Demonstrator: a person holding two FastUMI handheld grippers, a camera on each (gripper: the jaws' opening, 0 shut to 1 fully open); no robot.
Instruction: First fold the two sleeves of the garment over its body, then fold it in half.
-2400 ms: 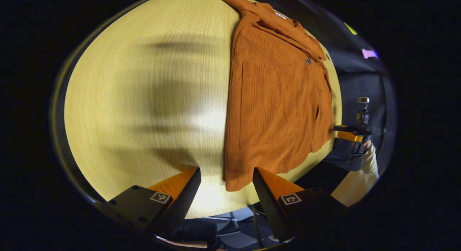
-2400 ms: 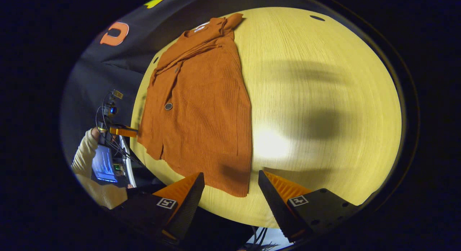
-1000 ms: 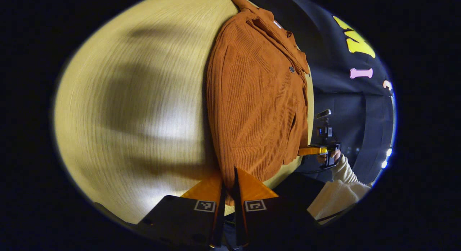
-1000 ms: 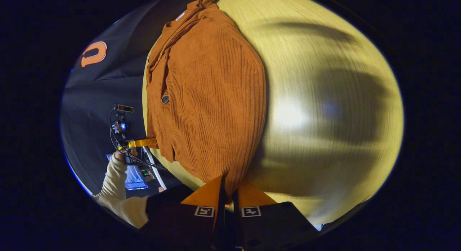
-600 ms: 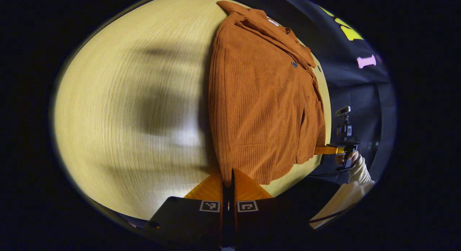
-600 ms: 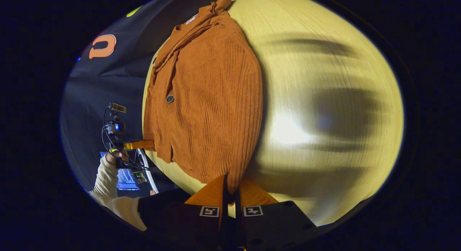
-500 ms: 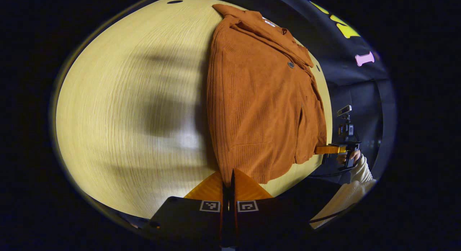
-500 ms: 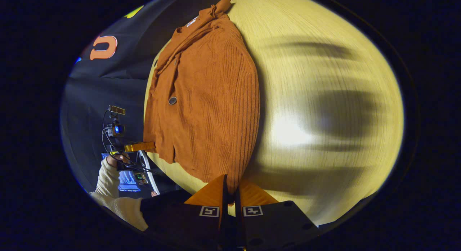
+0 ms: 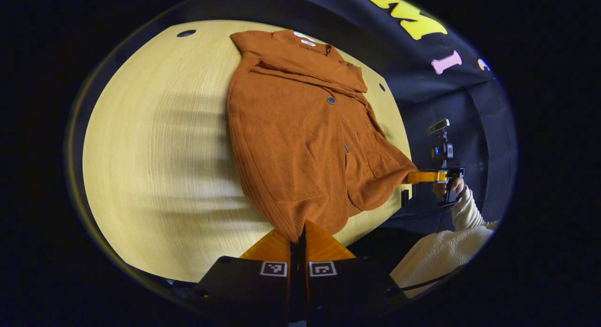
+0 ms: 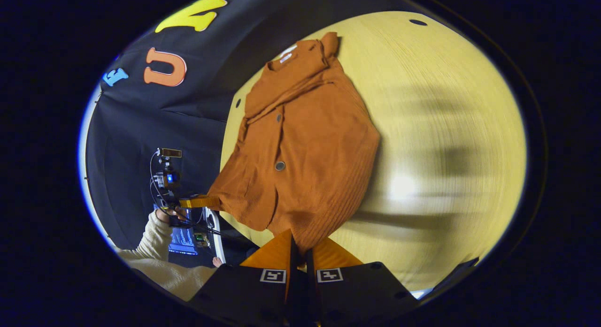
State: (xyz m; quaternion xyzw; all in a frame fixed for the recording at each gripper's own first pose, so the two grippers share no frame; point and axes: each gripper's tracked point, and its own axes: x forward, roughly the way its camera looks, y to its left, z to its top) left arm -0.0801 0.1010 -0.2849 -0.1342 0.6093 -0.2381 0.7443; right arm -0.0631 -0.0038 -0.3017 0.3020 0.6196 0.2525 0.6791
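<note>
Here, a pale wooden surface (image 9: 155, 153) carries a rust-orange ribbed garment (image 9: 300, 144), a buttoned knit with a collar. Its collar end lies flat at the far side, while the near hem is lifted off the surface at both corners. The sleeves appear already folded in over the body, so the halving fold seems to be the step in hand.

The left gripper (image 9: 299, 233) is clenched on one hem corner, cloth pinched between its fingers. The right gripper (image 10: 299, 242) is likewise clamped on the other hem corner; in the left gripper view it also shows farther off (image 9: 425, 177), held by a hand (image 9: 441, 188) in a cream sleeve (image 9: 465, 214), with the hem stretched toward it.

The knit looks soft, limp and fairly light, sagging between the two holds. It will likely drape and bunch rather than keep a crease. The hem corners seem the right places to hold, kept level and taut while carried toward the collar.

Small dark buttons (image 9: 331, 100) dot the front.
</note>
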